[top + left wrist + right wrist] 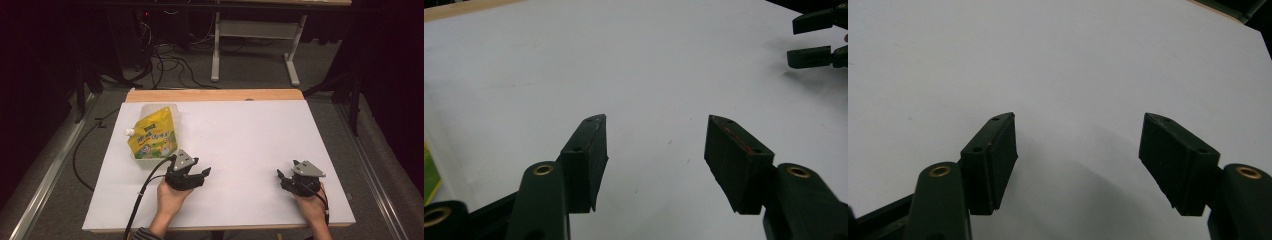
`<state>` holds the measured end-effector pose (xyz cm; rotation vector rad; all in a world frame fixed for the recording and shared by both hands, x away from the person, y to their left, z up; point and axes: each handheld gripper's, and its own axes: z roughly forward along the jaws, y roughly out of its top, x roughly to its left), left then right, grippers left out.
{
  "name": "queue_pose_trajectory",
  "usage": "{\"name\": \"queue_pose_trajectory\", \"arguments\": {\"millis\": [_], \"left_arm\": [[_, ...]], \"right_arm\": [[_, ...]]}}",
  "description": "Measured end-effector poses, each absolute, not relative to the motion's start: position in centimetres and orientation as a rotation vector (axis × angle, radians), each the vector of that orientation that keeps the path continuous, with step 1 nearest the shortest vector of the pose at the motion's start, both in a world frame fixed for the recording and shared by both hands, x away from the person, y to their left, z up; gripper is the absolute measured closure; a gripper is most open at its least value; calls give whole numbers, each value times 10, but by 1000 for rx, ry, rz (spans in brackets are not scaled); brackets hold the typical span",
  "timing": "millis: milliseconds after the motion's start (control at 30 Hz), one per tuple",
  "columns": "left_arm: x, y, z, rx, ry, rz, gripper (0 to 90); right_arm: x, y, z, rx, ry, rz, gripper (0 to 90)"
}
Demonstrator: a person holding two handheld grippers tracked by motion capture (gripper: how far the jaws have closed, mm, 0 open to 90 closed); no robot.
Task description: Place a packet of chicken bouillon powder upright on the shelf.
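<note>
— Pouch (152,135) sits in a clear tub (146,161) at the far left of the table (250,145). Is the job done?

— Maybe; I can't tell if it's fully inside. Nothing is held. The left gripper (200,174) is nearby, jaws wide. The right gripper (283,176) is far off, jaws wide too.

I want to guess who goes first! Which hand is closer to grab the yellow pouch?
Probably the left. The left gripper, jaws open and empty, sits just beside the yellow pouch lying in its clear tray. The right gripper, also open, is far across the table.
</note>
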<state>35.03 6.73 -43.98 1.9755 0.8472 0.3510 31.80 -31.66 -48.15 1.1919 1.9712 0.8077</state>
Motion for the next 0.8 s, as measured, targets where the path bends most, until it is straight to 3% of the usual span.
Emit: {"name": "queue_pose_trajectory", "arguments": {"millis": [800], "left_arm": [[368,45,-483,2006,919,444,435]], "right_arm": [[318,-318,-481,1193,1970,815,319]]}}
